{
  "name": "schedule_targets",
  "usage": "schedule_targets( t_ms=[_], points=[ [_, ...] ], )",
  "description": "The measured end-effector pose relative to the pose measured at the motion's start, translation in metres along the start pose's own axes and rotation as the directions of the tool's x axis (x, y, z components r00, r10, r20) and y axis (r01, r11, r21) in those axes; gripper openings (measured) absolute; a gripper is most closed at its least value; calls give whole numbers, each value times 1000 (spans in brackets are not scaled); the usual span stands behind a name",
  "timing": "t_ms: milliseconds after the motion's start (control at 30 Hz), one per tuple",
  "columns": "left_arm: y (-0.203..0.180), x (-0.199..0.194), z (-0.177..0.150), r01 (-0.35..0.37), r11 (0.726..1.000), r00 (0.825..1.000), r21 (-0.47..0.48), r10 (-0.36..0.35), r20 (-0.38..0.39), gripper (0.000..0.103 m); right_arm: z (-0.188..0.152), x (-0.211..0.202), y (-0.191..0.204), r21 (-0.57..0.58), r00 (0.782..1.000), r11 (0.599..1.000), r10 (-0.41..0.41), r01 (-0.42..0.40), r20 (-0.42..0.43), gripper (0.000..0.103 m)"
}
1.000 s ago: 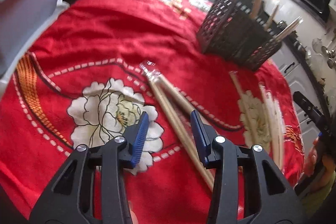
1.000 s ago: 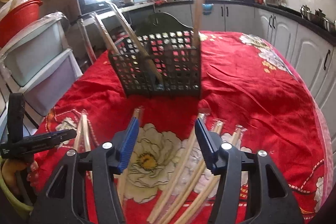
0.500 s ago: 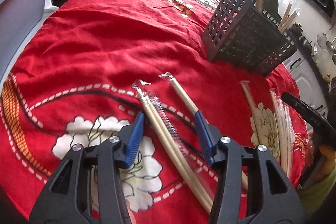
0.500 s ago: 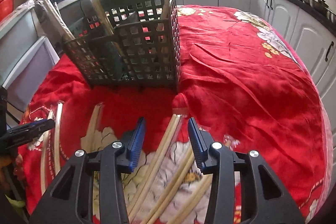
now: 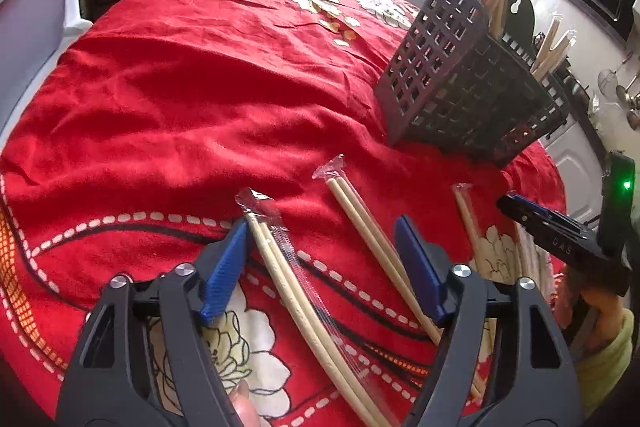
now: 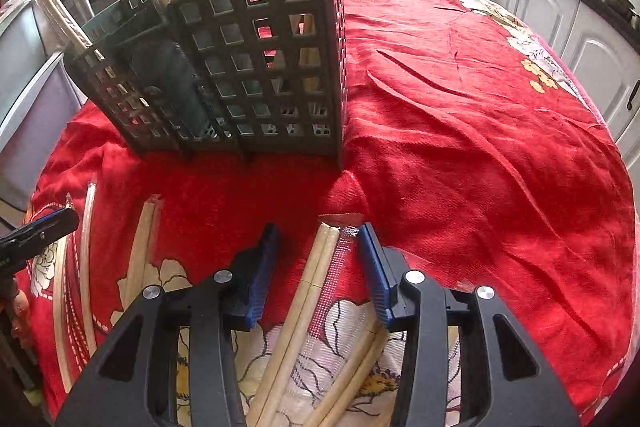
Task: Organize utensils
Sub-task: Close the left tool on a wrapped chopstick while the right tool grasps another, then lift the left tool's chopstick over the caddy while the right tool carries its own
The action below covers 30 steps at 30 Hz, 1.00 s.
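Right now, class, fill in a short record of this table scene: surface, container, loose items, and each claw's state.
surface: red floral tablecloth
container: dark lattice utensil basket, upright, already holding wrapped chopsticks
loose items: several wrapped chopstick pairs lying flat on the cloth
left claw: open, jaws just widened, straddling two wrapped pairs, not gripping
right claw: open, jaws just narrowed, around one wrapped pair, pads not yet touching

Left gripper [image 5: 322,259] fingers opened wider over wrapped chopsticks [image 5: 288,291]; right gripper [image 6: 318,267] dropped closer, fingers narrowed around chopstick pair [image 6: 308,291].
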<state>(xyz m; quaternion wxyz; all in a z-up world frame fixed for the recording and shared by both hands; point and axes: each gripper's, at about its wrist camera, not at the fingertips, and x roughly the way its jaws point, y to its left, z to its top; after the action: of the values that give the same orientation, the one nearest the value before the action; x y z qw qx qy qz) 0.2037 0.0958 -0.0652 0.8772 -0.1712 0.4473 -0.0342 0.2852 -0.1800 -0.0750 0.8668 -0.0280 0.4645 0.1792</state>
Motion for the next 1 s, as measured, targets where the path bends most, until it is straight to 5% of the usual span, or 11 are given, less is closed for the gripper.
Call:
schedule_targets(
  t_ms=[267, 700, 1000],
  points=[
    [11, 0, 1, -42, 999, 999, -13, 42, 19, 11, -3, -7, 11, -12, 999, 999, 37, -37, 17, 13],
    [-13, -65, 3, 121, 992, 979, 47, -127, 157, 6, 3, -73, 28, -17, 979, 994, 112, -111, 168, 6],
    [-37, -94, 15, 156, 982, 961, 104, -176, 215, 5, 2, -111, 28, -36, 961, 992, 127, -122, 246, 6]
  ],
)
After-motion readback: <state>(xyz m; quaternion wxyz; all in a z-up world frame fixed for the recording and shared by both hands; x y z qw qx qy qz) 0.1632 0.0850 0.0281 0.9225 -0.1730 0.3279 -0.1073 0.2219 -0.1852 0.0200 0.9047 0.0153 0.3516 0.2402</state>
